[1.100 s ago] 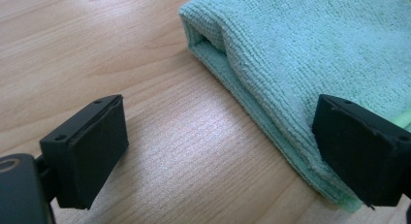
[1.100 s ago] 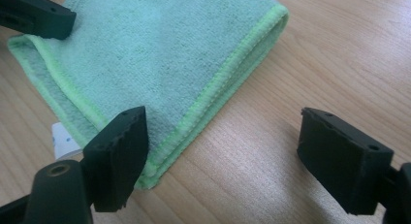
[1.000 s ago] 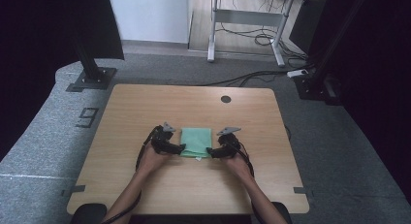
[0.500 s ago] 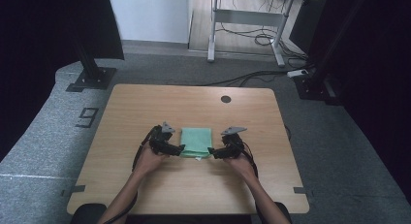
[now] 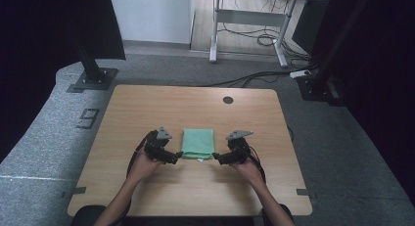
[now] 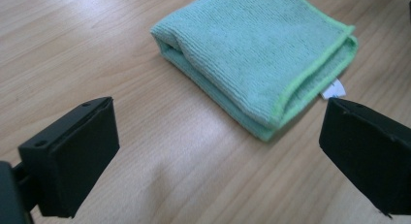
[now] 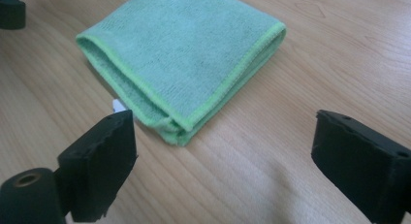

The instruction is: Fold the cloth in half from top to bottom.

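Observation:
A folded green cloth (image 5: 198,144) lies flat on the wooden table (image 5: 195,103), with a small white label (image 6: 333,89) poking out at its near edge. My left gripper (image 5: 176,156) is just off the cloth's near left corner. Its jaws have just been opening and now stand wide apart with nothing between them (image 6: 218,132); the cloth (image 6: 252,54) lies beyond them. My right gripper (image 5: 219,160) is by the near right corner. Its jaws have also just been opening and hold nothing (image 7: 228,136); the cloth (image 7: 184,54) lies ahead of them.
A round cable hole (image 5: 227,100) sits near the table's far edge. Black stand bases (image 5: 93,79) flank the table on the grey floor, which carries a taped "9" (image 5: 87,118) at the left. A desk frame (image 5: 249,20) and cables stand behind.
Both grippers have drawn back a little from the cloth's near corners, outward and toward the person. The cloth lies where it was.

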Demonstrator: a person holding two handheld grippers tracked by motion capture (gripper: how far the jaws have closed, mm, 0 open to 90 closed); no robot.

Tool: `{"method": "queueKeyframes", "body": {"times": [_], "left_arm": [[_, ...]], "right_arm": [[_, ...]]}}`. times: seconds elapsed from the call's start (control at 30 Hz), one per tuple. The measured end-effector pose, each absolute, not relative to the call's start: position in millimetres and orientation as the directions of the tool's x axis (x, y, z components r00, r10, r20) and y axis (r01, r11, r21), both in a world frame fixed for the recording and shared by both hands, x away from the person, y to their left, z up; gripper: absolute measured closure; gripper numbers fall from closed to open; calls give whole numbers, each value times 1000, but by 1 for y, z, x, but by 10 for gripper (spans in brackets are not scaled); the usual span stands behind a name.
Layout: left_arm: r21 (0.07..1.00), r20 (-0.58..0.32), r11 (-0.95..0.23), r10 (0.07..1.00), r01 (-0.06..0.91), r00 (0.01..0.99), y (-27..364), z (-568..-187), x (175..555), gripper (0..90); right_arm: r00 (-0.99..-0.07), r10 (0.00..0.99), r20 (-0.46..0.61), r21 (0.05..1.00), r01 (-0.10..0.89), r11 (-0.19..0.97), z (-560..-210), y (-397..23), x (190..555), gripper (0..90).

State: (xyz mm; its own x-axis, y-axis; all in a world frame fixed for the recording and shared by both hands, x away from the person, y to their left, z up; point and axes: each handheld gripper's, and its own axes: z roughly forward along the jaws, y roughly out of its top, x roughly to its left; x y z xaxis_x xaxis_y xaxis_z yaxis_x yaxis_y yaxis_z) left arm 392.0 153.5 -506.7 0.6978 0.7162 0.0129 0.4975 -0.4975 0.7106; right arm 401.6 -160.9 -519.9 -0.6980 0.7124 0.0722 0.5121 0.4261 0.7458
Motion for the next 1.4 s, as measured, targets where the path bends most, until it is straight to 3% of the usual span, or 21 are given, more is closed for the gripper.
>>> {"method": "queueKeyframes", "body": {"times": [0.8,1.4], "left_arm": [[713,47,-501,732,490,680,201,-509,352,0],[691,30,-495,747,527,664,207,-534,346,0]], "right_arm": [[-684,729,37,749,502,432,-510,-198,368,26],[-637,769,52,722,556,412,-542,-222,361,27]]}}
